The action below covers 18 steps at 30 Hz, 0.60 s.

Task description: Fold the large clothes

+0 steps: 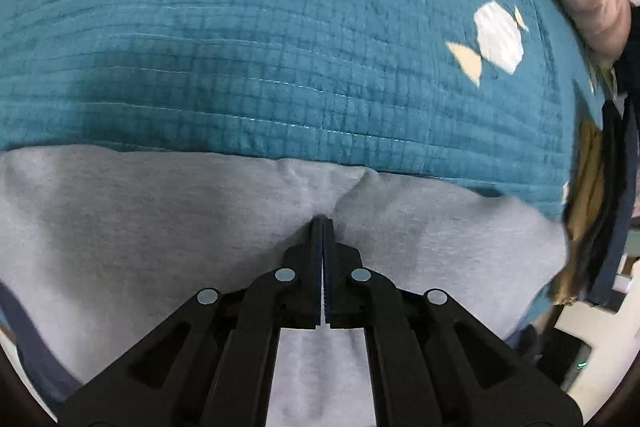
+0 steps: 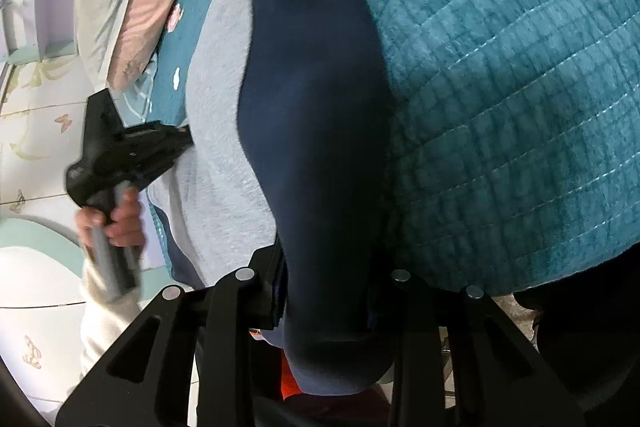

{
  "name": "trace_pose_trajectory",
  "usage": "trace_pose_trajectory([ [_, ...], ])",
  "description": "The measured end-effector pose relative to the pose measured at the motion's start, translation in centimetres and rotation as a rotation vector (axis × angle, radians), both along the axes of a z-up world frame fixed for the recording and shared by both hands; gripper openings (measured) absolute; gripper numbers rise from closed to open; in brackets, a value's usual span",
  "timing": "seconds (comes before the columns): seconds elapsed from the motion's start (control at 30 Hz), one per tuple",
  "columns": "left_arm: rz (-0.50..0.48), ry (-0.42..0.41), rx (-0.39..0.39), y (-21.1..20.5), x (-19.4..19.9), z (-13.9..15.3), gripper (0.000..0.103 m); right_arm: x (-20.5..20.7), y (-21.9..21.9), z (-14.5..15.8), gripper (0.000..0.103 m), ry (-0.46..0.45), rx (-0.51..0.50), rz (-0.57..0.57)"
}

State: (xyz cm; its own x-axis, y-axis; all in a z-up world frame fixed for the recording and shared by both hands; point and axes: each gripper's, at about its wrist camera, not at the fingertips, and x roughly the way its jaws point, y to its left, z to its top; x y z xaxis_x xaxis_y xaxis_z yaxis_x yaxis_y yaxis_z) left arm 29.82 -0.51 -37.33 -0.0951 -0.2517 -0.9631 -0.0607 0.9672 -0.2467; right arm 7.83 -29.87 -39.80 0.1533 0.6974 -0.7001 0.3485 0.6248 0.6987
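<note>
While the grey garment [image 1: 160,227] is spread on the teal quilt [image 1: 280,47], its cloth is pinched by the closed left gripper [image 1: 322,223], and its navy sleeve [image 2: 316,107], running toward twelve o'clock, is clamped in the right gripper [image 2: 324,291], presumably for folding.

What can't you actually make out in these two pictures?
- Left wrist view: whether the shut left claw has pinched any grey cloth; its tips press into a crease.
- Right wrist view: the right claw tips, buried behind the navy sleeve.
- Right wrist view: the left hand, motion-blurred.
- Both views: the garment's full shape, cut off by frame edges on the teal quilt.
</note>
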Motion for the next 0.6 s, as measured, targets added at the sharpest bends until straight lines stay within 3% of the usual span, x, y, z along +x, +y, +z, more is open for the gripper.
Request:
trace_pose_trajectory([
  [0.07,-0.056,-0.007,0.042,-0.6,-0.8,1.0,0.000,0.0,0.1,0.1,0.027,-0.002,-0.008,0.003],
  [0.17,-0.058,0.024,-0.004,-0.3,-2.8,2.3,0.000,0.0,0.5,0.3,0.028,-0.005,-0.015,0.000],
  [0.23,-0.068,0.056,0.015,-0.3,-4.6,0.7,0.000,0.0,0.6,0.3,0.028,-0.005,-0.016,-0.005],
  [0.3,-0.074,0.034,0.029,-0.6,-5.3,-1.2,0.002,0.1,0.8,0.2,0.028,-0.003,-0.014,-0.003],
  [0.37,-0.057,0.045,0.043,-0.9,-5.1,-1.2,0.002,0.1,0.8,0.3,0.027,0.000,-0.022,-0.001],
  [0.47,-0.106,0.047,0.090,-2.2,-6.0,0.8,0.000,0.0,1.5,0.8,0.027,-0.012,-0.062,0.004],
  [0.53,-0.135,0.061,0.085,-2.4,-8.8,1.3,0.000,0.0,1.7,0.9,0.028,-0.018,-0.074,-0.001],
  [0.6,-0.123,0.047,0.082,-2.0,-11.0,0.0,0.001,0.0,1.7,0.6,0.028,-0.014,-0.063,-0.015],
])
